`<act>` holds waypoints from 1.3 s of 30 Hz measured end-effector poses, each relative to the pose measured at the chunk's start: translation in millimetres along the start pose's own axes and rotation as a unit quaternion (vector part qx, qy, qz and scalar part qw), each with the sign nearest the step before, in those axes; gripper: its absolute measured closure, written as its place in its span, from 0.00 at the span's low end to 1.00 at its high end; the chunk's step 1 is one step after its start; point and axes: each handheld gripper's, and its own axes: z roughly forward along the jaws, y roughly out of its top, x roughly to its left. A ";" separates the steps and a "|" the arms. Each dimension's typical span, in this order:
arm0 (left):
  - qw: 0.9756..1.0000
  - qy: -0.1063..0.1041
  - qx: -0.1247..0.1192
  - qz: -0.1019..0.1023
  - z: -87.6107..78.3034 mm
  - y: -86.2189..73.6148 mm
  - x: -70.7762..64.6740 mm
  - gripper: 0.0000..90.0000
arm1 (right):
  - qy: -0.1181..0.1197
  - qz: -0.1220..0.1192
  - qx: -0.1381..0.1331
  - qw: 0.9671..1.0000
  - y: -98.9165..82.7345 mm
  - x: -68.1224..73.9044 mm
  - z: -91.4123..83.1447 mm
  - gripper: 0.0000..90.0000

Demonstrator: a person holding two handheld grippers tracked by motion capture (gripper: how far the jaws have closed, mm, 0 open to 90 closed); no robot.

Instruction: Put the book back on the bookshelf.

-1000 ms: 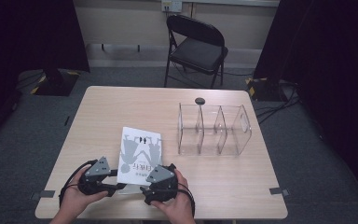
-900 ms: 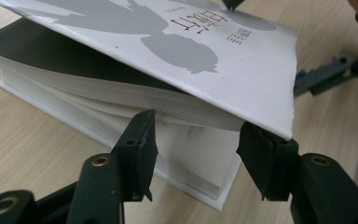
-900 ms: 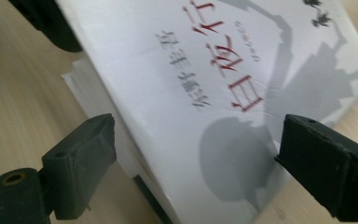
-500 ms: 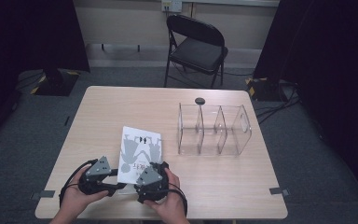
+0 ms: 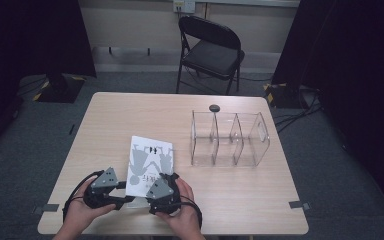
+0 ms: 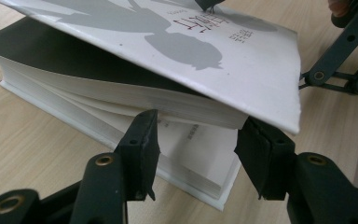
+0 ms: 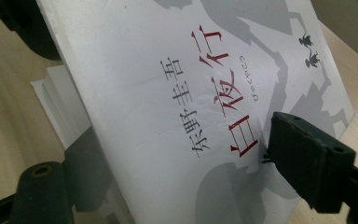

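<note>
Having slid left since a second ago, the right gripper has just been closing over the book's lifted cover on the table's near edge, while the left gripper straddles its corner, jaws apart.

Folding chair behind table; grey carpet.

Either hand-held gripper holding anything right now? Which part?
Right hand-held gripper has the book's front cover near edge between its jaws, which have just been closing. Left hand-held gripper straddles the page block's corner; grip unclear.
</note>
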 end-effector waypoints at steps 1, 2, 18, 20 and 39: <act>1.000 0.008 -0.001 0.012 -0.6 -1.6 1.4 0.52 | 0.003 -0.013 0.012 1.000 4.4 -0.4 -1.2 0.28; 1.000 0.017 0.005 0.016 -0.8 -2.7 1.9 0.48 | 0.003 -0.024 0.016 1.000 6.0 -0.3 -1.8 0.30; 0.997 0.045 0.061 0.021 8.1 -29.9 15.0 0.30 | 0.001 -0.030 0.038 0.999 20.2 -14.2 -14.5 0.50; 0.996 0.044 0.070 0.025 9.0 -30.6 15.1 0.30 | 0.000 -0.028 0.038 0.999 21.2 -15.9 -16.0 0.51; 0.997 0.036 0.065 0.016 15.1 -32.6 21.5 0.27 | -0.002 -0.003 0.060 0.998 33.4 -37.9 -30.5 0.61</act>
